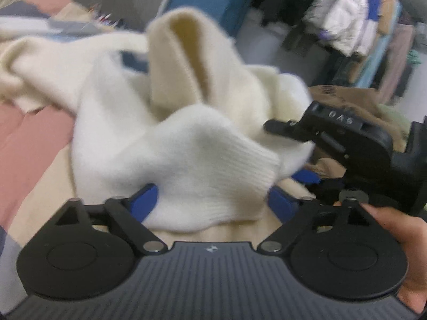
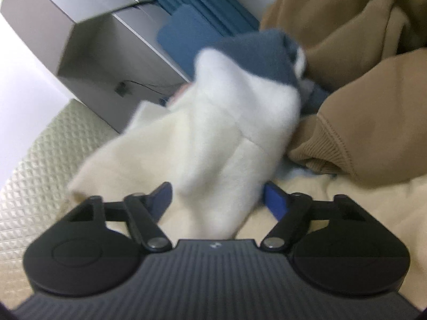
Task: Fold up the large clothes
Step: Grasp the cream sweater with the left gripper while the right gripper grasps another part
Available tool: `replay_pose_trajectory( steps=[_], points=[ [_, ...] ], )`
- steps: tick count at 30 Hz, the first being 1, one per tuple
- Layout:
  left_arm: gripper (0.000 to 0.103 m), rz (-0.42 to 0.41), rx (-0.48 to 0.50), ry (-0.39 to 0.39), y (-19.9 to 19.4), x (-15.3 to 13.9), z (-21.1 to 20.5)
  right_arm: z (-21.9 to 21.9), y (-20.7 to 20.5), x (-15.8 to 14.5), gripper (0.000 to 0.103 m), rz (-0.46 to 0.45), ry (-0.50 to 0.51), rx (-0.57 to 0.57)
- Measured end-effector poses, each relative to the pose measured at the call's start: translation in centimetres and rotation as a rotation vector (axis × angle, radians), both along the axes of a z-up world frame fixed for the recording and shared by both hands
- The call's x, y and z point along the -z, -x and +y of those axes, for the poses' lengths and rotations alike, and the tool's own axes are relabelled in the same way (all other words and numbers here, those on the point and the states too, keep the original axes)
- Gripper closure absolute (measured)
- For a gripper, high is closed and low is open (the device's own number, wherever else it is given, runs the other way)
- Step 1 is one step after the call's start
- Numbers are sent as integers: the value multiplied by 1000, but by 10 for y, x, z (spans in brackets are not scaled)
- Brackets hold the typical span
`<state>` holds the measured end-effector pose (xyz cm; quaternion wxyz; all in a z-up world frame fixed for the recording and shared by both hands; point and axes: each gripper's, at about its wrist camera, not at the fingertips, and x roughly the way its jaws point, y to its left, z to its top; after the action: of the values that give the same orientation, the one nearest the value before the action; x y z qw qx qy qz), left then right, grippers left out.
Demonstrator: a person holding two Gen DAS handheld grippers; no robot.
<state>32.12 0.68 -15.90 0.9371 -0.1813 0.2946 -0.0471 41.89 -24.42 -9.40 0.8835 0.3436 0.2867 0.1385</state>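
Note:
A cream knit sweater [image 1: 186,138] with a blue patch lies bunched on the bed. Its ribbed cuff [image 1: 240,176] sits between the blue fingers [image 1: 145,200] of my left gripper [image 1: 213,200], whose jaws stand wide and open. In the right wrist view another fold of the sweater [image 2: 226,122], with a blue-grey part [image 2: 261,53] behind it, fills the gap of my right gripper [image 2: 217,197]. That gripper is open too, its blue fingers [image 2: 275,200] at the cloth's edges. The right gripper's black body [image 1: 347,144] shows just right of the sweater in the left wrist view.
A tan hoodie [image 2: 360,93] is heaped to the right, against the sweater. Under it all lie a cream blanket [image 2: 333,200], a pink cover [image 1: 32,144] and a quilted pale cover [image 2: 40,173]. A grey cabinet [image 2: 93,40] stands behind. Hung clothes [image 1: 341,21] crowd the far right.

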Motion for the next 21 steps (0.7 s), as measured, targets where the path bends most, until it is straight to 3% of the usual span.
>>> replay_pose_trajectory(
  steps=[2, 4, 6, 8, 12, 15, 18, 19, 21],
  points=[
    [29, 17, -32, 22, -6, 5, 6, 3, -8, 0, 45, -10, -12, -3],
    [46, 30, -62, 18, -9, 7, 9, 8, -10, -5, 76, -20, 18, -1],
    [81, 43, -75, 44, -12, 7, 16, 12, -5, -14, 85, -38, 78, 10],
    [96, 59, -95, 77, -10, 7, 28, 7, 10, -27, 87, -92, 99, 17],
    [98, 64, -145, 172, 4, 1, 62, -12, 41, -47, 88, -160, 91, 10],
    [99, 30, -175, 149, 23, -16, 81, -24, 61, -60, 88, -171, 122, 0],
    [99, -1, -173, 192, 40, -40, 98, -29, 82, -79, 88, -190, 168, -13],
    [99, -23, -167, 209, 48, -50, 103, -30, 92, -87, 88, -194, 178, -17],
    [99, -99, -161, 172, 65, -74, 107, -36, 111, -101, 89, -206, 179, -31]
  ],
)
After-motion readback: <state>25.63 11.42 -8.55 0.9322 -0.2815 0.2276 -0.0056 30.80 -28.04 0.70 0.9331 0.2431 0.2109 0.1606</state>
